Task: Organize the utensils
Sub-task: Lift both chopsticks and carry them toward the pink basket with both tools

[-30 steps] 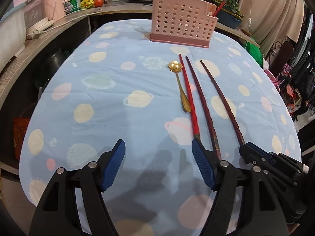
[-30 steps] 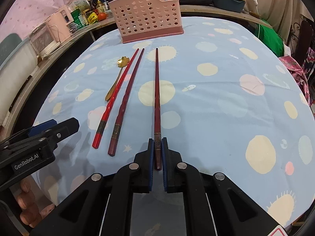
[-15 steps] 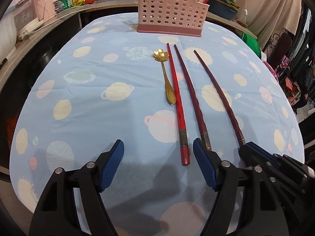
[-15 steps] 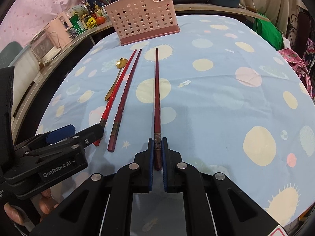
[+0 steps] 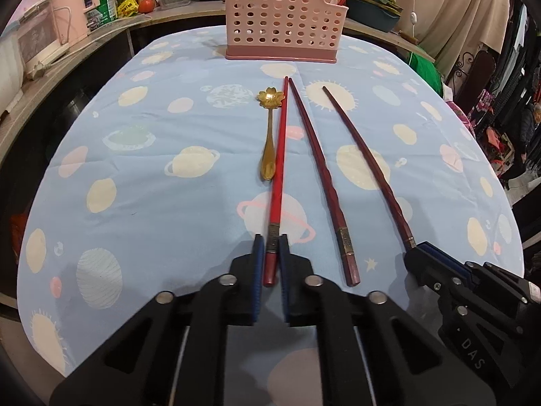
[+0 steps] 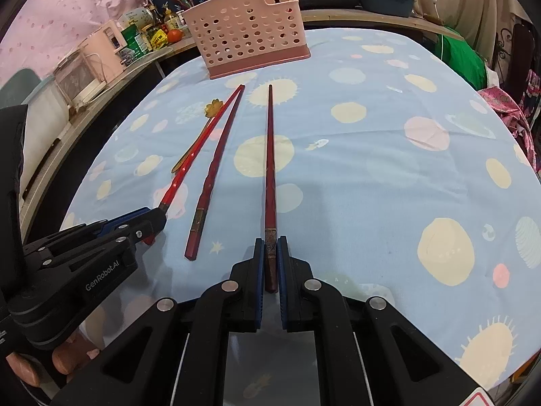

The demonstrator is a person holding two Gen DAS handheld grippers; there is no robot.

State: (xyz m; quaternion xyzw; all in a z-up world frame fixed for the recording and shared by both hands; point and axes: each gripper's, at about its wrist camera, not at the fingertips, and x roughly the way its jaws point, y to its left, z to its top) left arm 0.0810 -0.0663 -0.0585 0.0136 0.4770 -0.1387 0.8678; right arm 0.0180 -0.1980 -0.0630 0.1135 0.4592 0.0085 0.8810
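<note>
Three chopsticks and a gold flower-bowl spoon (image 5: pixel 269 135) lie lengthwise on the blue planet-print tablecloth (image 5: pixel 142 186). My left gripper (image 5: pixel 271 242) is shut on the near end of the bright red chopstick (image 5: pixel 280 155), which also shows in the right wrist view (image 6: pixel 199 150). My right gripper (image 6: pixel 270 245) is shut on the near end of a dark red chopstick (image 6: pixel 269 155), the right-hand one in the left wrist view (image 5: pixel 367 165). A second dark red chopstick (image 5: pixel 318 169) lies loose between them. A pink perforated utensil basket (image 5: pixel 284 22) stands at the table's far end.
A counter with a pink appliance (image 5: pixel 67 23), bottles, pots and a tomato curves behind and to the left of the table. Green cloth (image 6: pixel 460 54) and patterned fabric lie off the right edge.
My left gripper has moved right over the bright red chopstick's near end and shut on it. My right gripper has stayed shut on its dark red chopstick.
</note>
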